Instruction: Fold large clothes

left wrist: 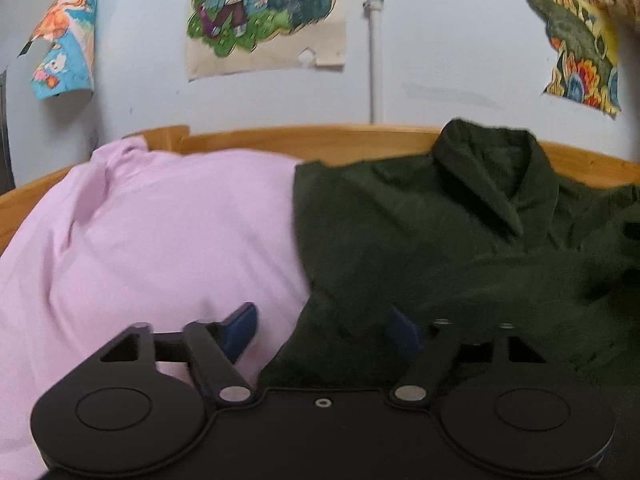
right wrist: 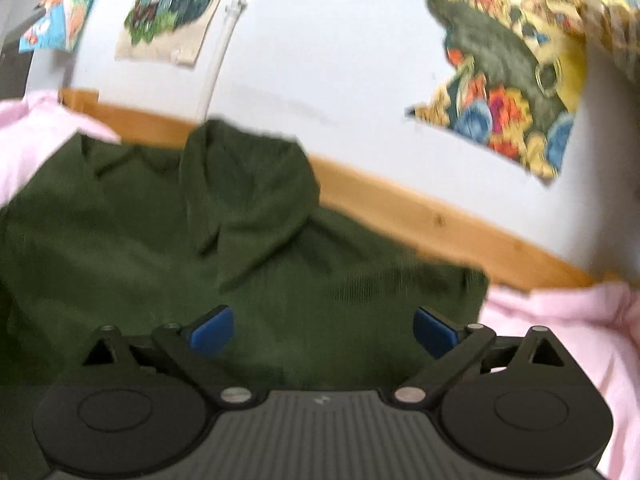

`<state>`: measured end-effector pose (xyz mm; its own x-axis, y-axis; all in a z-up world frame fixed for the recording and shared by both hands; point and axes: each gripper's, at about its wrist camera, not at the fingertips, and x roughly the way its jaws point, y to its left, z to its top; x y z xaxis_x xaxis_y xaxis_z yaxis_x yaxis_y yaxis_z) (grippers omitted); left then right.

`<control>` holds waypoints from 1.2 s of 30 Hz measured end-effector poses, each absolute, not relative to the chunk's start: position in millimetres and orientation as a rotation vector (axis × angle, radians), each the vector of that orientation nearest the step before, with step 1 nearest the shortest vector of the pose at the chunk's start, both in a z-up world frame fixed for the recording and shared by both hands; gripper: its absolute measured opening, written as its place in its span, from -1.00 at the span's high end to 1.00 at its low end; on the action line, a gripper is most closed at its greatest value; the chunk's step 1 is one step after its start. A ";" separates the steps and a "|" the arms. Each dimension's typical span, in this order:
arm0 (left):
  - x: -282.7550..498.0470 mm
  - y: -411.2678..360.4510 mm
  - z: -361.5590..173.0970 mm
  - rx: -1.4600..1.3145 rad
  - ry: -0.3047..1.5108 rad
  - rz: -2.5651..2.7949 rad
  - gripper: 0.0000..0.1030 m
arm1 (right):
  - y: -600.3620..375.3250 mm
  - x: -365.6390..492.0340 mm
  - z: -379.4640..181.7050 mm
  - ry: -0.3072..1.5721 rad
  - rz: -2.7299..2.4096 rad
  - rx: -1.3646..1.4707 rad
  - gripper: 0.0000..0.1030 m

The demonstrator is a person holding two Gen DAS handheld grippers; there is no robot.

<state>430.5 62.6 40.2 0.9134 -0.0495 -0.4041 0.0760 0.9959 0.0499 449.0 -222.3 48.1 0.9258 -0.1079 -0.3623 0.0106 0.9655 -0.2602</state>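
Dark green and thick, the shirt (left wrist: 440, 248) lies on a pink sheet (left wrist: 140, 240) that covers the bed, with its collar (left wrist: 516, 168) at about 12 o'clock, close to the wooden bed frame (left wrist: 312, 140) and the pale wall (left wrist: 440, 60) with posters behind it.

In the left wrist view, the left gripper (left wrist: 322, 330) has its blue pads spread. One pad (left wrist: 240, 332) is over the pink sheet at 9 o'clock of the shirt's edge, the other over the green cloth. Nothing is pinched; the left side edge of the shirt runs between the two fingers but the pads do not press it.

In the right wrist view, the right gripper (right wrist: 322, 330) is also spread wide, with both pads over the green cloth and holding nothing. The right side edge of the shirt (right wrist: 472, 292) is at about 2 o'clock from it, and the pink sheet shows beyond.

I judge that both hands are between two grasps, and the sides seem already brought in. To do the next fold well, each gripper should take the cloth at matching places, low at the near hem, and catch all layers but not the pink sheet under it. Then lift both together toward 12 o'clock and lay the hem flat near the collar. The thick cloth can slip or bunch if only one layer is taken.
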 end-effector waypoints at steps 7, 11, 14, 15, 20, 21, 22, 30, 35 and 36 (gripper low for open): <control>450.0 51.2 58.2 -0.057 0.404 -0.053 -0.84 | -200.9 542.7 78.3 0.355 -0.096 -0.223 -0.83; 442.2 54.3 53.6 -0.071 0.407 -0.056 -0.89 | -193.8 587.0 91.1 0.390 -0.141 -0.191 -0.68; 436.8 58.4 47.5 -0.065 0.426 -0.055 -0.89 | -194.5 609.0 96.1 0.425 -0.162 -0.124 -0.66; 435.4 59.6 46.2 -0.059 0.429 -0.049 -0.89 | -193.8 614.9 96.2 0.439 -0.175 -0.117 -0.59; 429.8 67.8 50.5 -0.062 0.412 -0.032 -0.89 | -189.7 616.8 89.7 0.476 -0.199 -0.149 0.55; 428.0 69.4 52.7 -0.069 0.403 -0.033 -0.89 | -189.3 609.1 89.6 0.453 -0.182 -0.157 0.61; 426.3 70.7 54.9 -0.075 0.395 -0.034 -0.89 | -187.7 599.2 90.0 0.427 -0.157 -0.180 0.64; 400.6 85.2 76.6 -0.109 0.314 -0.025 -0.89 | -173.0 463.6 111.0 0.201 0.033 -0.384 0.71; 377.1 97.5 86.6 -0.105 0.262 0.012 -0.92 | -166.9 384.3 86.4 0.174 0.084 -0.521 0.73; 375.2 98.5 88.3 -0.107 0.262 0.015 -0.93 | -163.8 373.3 73.9 0.177 0.094 -0.575 0.73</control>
